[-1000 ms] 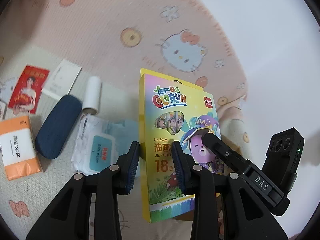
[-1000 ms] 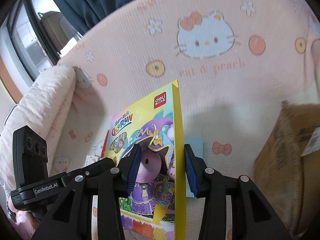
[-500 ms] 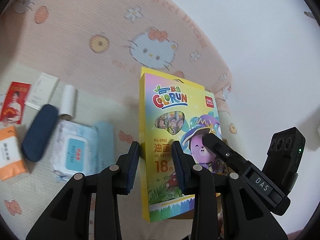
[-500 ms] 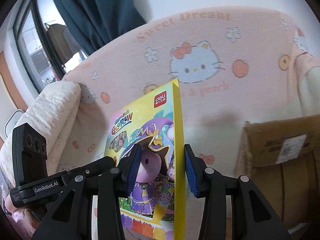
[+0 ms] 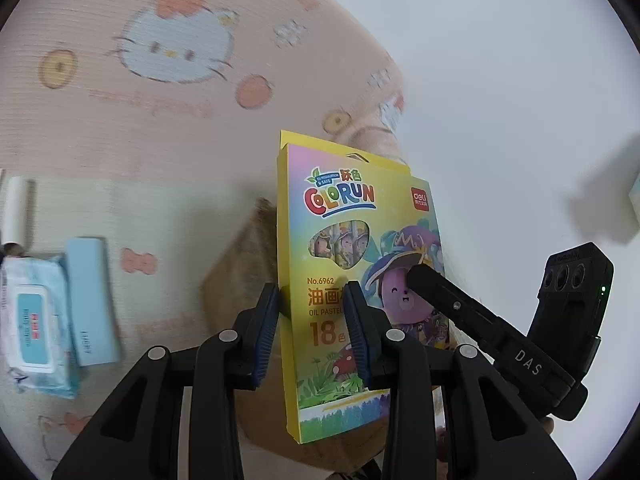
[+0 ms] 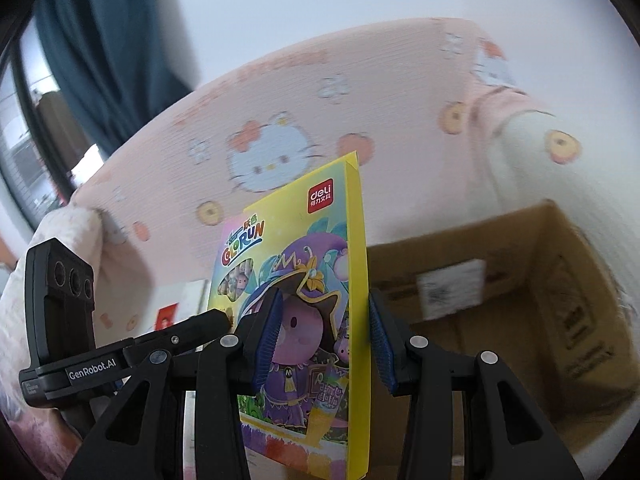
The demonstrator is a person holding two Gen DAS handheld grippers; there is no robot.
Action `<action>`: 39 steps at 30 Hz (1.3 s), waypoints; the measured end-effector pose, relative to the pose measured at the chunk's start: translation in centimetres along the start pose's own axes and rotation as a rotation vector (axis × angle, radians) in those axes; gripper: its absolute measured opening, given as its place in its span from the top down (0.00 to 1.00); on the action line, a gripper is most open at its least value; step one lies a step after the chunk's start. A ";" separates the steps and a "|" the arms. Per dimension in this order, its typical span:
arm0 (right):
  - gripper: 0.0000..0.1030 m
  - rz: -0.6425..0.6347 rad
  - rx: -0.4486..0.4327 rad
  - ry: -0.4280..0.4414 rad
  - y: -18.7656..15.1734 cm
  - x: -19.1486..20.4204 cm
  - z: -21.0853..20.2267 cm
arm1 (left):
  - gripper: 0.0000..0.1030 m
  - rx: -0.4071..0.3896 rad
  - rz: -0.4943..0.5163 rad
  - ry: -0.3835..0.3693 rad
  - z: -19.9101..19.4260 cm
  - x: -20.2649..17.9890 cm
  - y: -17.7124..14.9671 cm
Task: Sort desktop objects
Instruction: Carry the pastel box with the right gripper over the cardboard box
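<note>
In the left wrist view, the left gripper (image 5: 310, 320) sits at the bottom centre of the frame, its black arms ending in ribbed blue pads that pinch the left edge of a crayon box (image 5: 352, 264). The box is flat glossy cardboard, yellow at the sides, with a cartoon front, and it stands upright in the middle of the frame. The right gripper (image 5: 416, 276) reaches in from the lower right, one matte black finger lying across the box's printed face. Behind the box shows a brown cardboard box (image 5: 244, 272), blurred. At the left edge lie a soft pack of wet wipes (image 5: 34, 320), a pale blue rectangular case (image 5: 92, 300) just beside it, and a white roll (image 5: 16, 212) above them. They rest on a ribbed cream and pink cat-print blanket (image 5: 160, 120) that rises across the upper left. A plain white wall (image 5: 500, 80) fills the upper right.

In the right wrist view, the right gripper (image 6: 322, 344) at bottom centre clamps the crayon box (image 6: 316, 280) on its right edge between blue pads. The left gripper (image 6: 212, 316) comes in from the lower left, its tip against the box. The open cardboard box (image 6: 540, 300), rough and brown with a white label on an inner wall, fills the right side of the frame. The blanket (image 6: 360, 100) drapes behind, with a dark curtain (image 6: 108, 40) and a window at the upper left.
</note>
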State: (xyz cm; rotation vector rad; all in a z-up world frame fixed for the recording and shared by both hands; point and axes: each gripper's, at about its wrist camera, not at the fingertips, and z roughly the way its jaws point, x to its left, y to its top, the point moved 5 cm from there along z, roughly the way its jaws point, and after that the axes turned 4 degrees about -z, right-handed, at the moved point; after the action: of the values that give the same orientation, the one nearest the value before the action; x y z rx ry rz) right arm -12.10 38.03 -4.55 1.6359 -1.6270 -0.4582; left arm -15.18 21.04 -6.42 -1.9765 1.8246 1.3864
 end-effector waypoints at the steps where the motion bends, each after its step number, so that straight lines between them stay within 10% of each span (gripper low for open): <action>1: 0.61 0.007 0.001 -0.006 -0.1 -0.6 -0.2 | 0.64 0.011 0.004 -0.004 0.5 -0.4 -0.3; 27: 0.61 0.190 0.229 0.066 -4.0 -8.4 2.0 | 0.65 0.188 0.138 0.126 5.7 -2.0 -3.9; 35: 0.61 0.222 0.317 0.131 -4.0 -9.4 4.3 | 0.65 0.250 0.324 0.306 7.2 -3.9 -4.6; 39: 0.78 0.169 0.411 0.154 -4.5 -8.3 6.3 | 0.69 0.392 0.318 0.187 8.7 -5.5 -6.1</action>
State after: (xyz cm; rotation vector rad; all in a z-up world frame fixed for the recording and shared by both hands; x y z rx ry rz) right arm -14.53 43.83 -13.97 1.7539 -1.8038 0.0967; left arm -13.85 32.16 -10.72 -1.7161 2.3588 0.8293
